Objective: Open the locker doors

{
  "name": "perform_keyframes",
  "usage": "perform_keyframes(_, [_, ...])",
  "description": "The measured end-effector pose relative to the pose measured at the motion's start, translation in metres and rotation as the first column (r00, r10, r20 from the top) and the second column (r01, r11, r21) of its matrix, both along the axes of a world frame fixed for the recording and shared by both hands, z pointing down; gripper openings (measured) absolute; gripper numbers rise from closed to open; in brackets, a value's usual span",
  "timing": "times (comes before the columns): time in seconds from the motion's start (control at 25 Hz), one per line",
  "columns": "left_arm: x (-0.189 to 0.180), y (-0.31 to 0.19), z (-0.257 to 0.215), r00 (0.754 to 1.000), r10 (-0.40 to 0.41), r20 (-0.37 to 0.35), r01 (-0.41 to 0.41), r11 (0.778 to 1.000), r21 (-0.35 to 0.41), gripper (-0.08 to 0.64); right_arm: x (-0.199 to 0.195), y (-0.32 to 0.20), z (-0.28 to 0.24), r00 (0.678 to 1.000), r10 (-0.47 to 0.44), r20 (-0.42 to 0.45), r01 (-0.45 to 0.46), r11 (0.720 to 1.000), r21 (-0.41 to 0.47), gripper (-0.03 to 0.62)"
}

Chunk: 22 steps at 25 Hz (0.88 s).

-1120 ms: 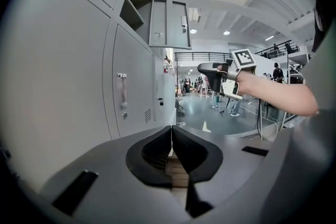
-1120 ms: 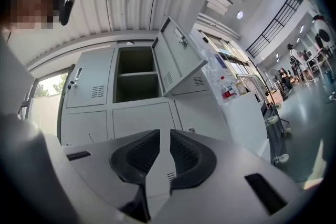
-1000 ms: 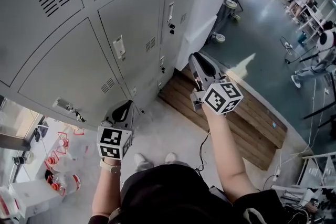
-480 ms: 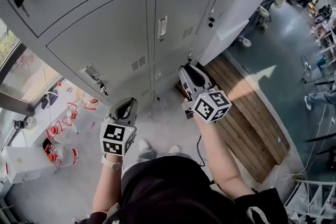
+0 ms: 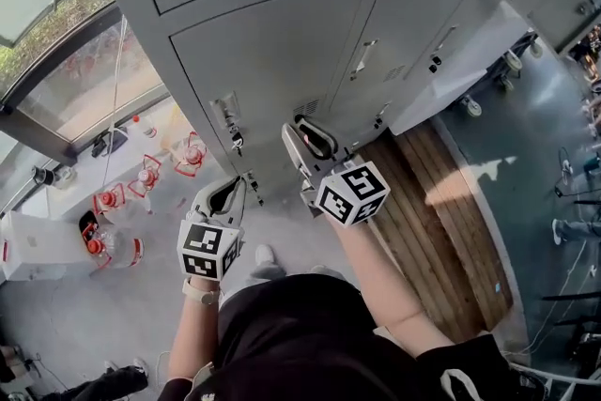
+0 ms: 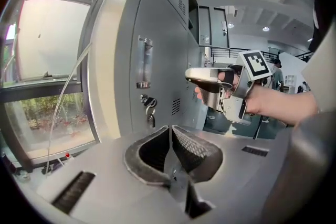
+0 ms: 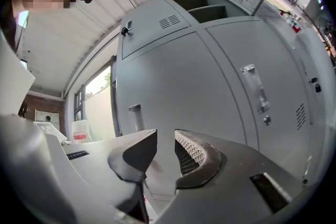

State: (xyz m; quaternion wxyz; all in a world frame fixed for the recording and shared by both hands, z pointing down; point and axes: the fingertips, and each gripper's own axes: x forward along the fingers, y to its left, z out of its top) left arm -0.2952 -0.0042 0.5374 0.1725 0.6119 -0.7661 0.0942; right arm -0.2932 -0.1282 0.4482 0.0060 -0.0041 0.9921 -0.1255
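A bank of grey lockers (image 5: 282, 42) fills the upper head view. The lower left door has a handle (image 5: 225, 111) and hanging keys (image 5: 237, 143); the doors to its right carry handles (image 5: 364, 58). My right gripper (image 5: 299, 138) is raised close to that left door, just right of its keys. Its jaws are opening, with a clear gap and nothing between them (image 7: 165, 139). My left gripper (image 5: 233, 191) hangs lower, its jaws shut and empty (image 6: 169, 131), pointing at the handle (image 6: 143, 68) and keys (image 6: 149, 107). Upper lockers (image 7: 210, 5) stand open.
A large window (image 5: 56, 33) adjoins the lockers on the left. Several red-capped water bottles (image 5: 103, 202) and a white box (image 5: 38, 244) sit on the floor below it. A wooden platform (image 5: 451, 202) lies at the right along the locker base.
The view has swung left, bringing the window and the keyed lower door into sight. My right gripper has moved left toward that door. The left gripper has hardly shifted.
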Motion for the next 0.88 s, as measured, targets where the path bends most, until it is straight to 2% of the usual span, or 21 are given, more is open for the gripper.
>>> perform_keyframes(0.36, [-0.043,0.044,0.008,0.997,-0.072,-0.003,0.072,0.997,0.005,0.020,-0.057,0.064,-0.007,0.992,-0.127,0.013,0.126,0.990,0.063,0.130])
perform_keyframes(0.88, [-0.066,0.075,0.016,0.997,-0.075,-0.012,0.075,0.997,0.009,0.020,-0.096,0.099,-0.010,0.987,-0.162,-0.012,0.162,0.980,0.117,0.167])
